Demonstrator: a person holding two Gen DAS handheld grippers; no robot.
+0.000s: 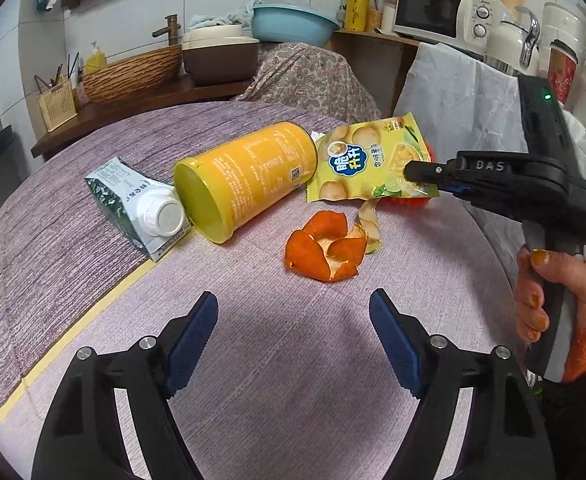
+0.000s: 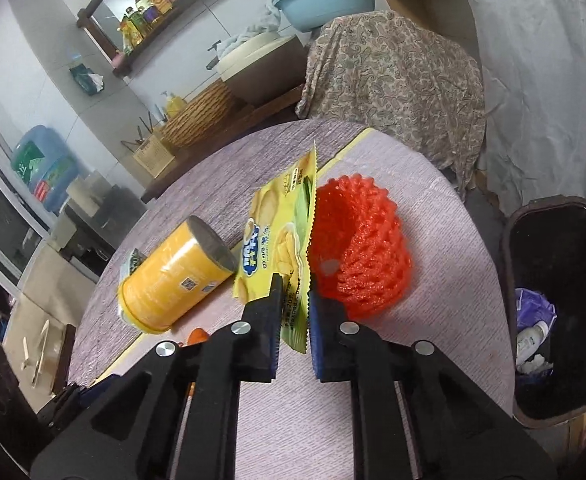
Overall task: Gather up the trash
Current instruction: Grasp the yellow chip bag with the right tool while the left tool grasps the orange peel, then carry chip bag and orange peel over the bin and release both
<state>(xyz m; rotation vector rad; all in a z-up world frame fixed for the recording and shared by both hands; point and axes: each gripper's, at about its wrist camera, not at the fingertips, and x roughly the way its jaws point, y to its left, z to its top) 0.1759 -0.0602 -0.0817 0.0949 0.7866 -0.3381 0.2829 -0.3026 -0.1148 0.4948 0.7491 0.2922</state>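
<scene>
My right gripper (image 2: 295,300) is shut on the edge of a yellow chip bag (image 2: 277,236), which is tilted up off the table; it shows from the side in the left wrist view (image 1: 413,172) pinching the bag (image 1: 369,160). A red foam fruit net (image 2: 361,244) lies just right of the bag. A yellow can (image 1: 249,180) lies on its side, with a green-white carton (image 1: 137,204) to its left. Orange peel (image 1: 325,246) lies in front of the bag. My left gripper (image 1: 293,316) is open and empty, above the tablecloth short of the peel.
A dark trash bin (image 2: 561,280) with some trash inside stands beside the table's right edge. A chair draped in patterned cloth (image 2: 393,76) is behind the table. A counter with a woven basket (image 1: 133,72), basin and microwave (image 1: 437,12) runs along the wall.
</scene>
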